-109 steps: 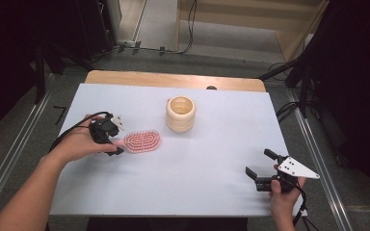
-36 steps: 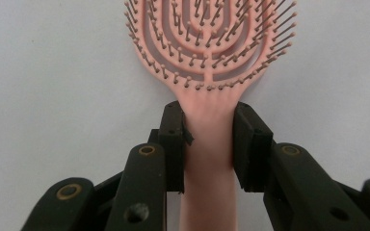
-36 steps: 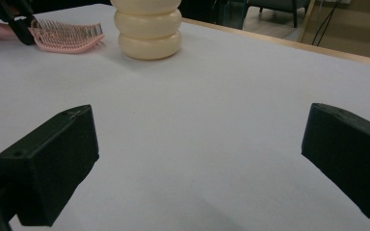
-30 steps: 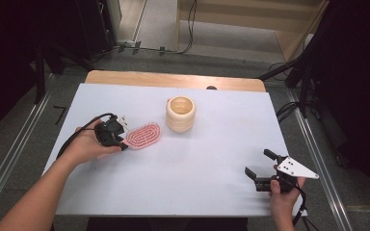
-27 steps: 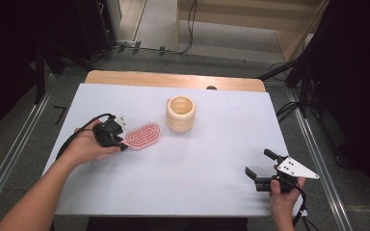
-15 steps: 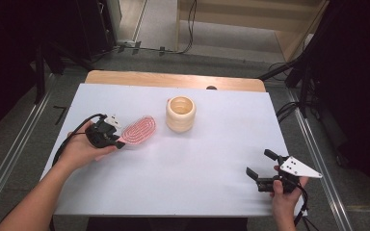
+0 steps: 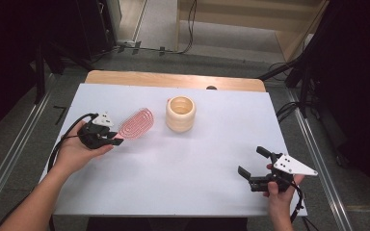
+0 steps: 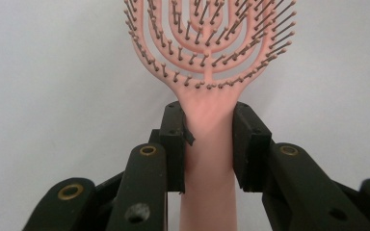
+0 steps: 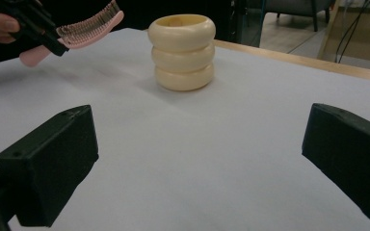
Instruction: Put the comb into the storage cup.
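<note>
Left claw (image 7: 110,139) clamped on handle of pink hairbrush (image 7: 136,123), pads pressing both sides; brush lifted off tabletop (image 7: 207,144), vented oval head angled toward 1 o'clock, bristles thin, dark-tipped. Cream ribbed cup (image 7: 180,113), three stacked rounded rings, stands just beside brush head at 3 o'clock. Right claw (image 7: 250,161) wide open, empty, near tabletop's 5 o'clock corner. Broad bare white surface between both claws.

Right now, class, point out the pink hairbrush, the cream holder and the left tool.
pink hairbrush (image 7: 136,123), high view, on its bristled head
cream holder (image 7: 180,114), high view, on its ribbed side
left tool (image 8: 207,144), left gripper view, between its tips
</note>
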`<state>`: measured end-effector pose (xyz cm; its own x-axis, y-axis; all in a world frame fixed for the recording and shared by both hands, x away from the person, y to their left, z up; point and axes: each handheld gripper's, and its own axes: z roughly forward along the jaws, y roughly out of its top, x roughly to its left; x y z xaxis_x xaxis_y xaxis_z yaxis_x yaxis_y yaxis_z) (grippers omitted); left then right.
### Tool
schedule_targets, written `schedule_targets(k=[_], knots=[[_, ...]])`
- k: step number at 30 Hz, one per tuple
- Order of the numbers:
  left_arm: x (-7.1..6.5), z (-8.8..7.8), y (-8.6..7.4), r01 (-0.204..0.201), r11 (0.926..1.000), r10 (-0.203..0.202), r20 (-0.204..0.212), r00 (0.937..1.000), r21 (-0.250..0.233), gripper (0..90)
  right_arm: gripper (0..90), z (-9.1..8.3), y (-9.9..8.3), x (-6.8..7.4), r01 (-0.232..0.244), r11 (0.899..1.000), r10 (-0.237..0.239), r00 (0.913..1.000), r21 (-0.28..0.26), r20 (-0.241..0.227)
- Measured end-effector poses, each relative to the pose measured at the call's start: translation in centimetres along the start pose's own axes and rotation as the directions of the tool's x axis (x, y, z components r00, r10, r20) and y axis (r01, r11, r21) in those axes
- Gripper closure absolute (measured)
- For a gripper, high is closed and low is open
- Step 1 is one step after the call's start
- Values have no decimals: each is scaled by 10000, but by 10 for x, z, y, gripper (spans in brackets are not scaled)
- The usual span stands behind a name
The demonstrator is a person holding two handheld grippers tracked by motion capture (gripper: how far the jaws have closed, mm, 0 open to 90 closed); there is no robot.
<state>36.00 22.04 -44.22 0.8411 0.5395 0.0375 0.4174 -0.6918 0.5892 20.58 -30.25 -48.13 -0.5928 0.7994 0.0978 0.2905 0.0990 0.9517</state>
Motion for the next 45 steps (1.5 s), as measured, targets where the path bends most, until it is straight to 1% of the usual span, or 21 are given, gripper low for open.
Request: schedule_targets(k=[1,2,4,5,8,12,14,15,17,18,20,24,29,30,33,35,37,39,41,42,45], knots=[[-1,-1,0,-51,10000,50,-49,10000,-76,706,0,1,2,3,-80,10000,81,9999,-57,99],[-2,-1,0,5,9999,-6,-46,10000,-120,706,0,3,4,4,-122,9999,123,9999,-44,103],[-3,-2,-1,-40,9998,38,-95,9999,-173,706,0,6,8,8,-206,9998,205,9998,-66,-57],[-3,-2,-1,-16,9997,15,-38,10000,-249,706,0,8,11,10,-215,9997,214,9996,-73,-163],[-5,-3,0,-56,9991,50,-143,9999,-411,706,0,14,19,15,-261,9997,259,9988,-38,-425],[-8,-6,0,-13,9972,0,-177,9998,-753,706,0,23,31,24,-273,9996,268,9984,-96,-490],[-10,-7,1,34,9954,-51,-171,9998,-959,706,0,27,37,27,-266,9996,259,9973,-93,-684],[-11,-7,1,42,9953,-53,-113,9999,-965,706,0,29,39,29,-285,9996,279,9967,-71,-758],[-14,-7,1,-11,9939,-20,-273,9996,-1105,705,0,34,43,32,-280,9996,280,9960,8,-845],[-15,-7,1,-18,9935,-7,-214,9998,-1138,706,0,37,45,33,-317,9995,315,9949,-6,-960],[-18,-8,2,-17,9923,-12,-239,9997,-1235,705,0,42,49,36,-399,9992,405,9935,77,-1064],[-22,-10,5,30,9872,-66,-221,9997,-1597,705,0,52,57,40,-457,9990,457,9908,26,-1274],[-29,-14,9,-49,9801,-3,-265,9996,-1984,706,0,63,67,47,-550,9985,547,9857,26,-1597],[-32,-14,10,-16,9773,-45,-284,9996,-2121,706,0,66,69,49,-561,9984,553,9848,2,-1644],[-37,-15,13,-100,9708,22,-329,9995,-2396,706,0,71,75,54,-606,9981,588,9837,-56,-1701],[-41,-15,15,-97,9663,35,-244,9997,-2571,706,0,76,79,57,-656,9978,632,9824,-80,-1758],[-45,-15,17,-164,9625,75,-337,9994,-2708,705,0,80,82,60,-719,9974,689,9799,-95,-1872],[-49,-14,19,-171,9582,101,-258,9996,-2857,706,0,84,84,62,-769,9970,734,9782,-105,-1944],[-53,-12,21,-226,9571,154,-272,9995,-2889,706,0,88,87,64,-874,9961,831,9749,-119,-2063],[-55,-11,22,-246,9578,184,-245,9995,-2862,706,0,90,87,64,-920,9957,870,9740,-140,-2092],[-60,-7,24,-354,9562,318,-170,9993,-2904,705,0,96,89,65,-1268,9918,1207,9674,-133,-2228]])
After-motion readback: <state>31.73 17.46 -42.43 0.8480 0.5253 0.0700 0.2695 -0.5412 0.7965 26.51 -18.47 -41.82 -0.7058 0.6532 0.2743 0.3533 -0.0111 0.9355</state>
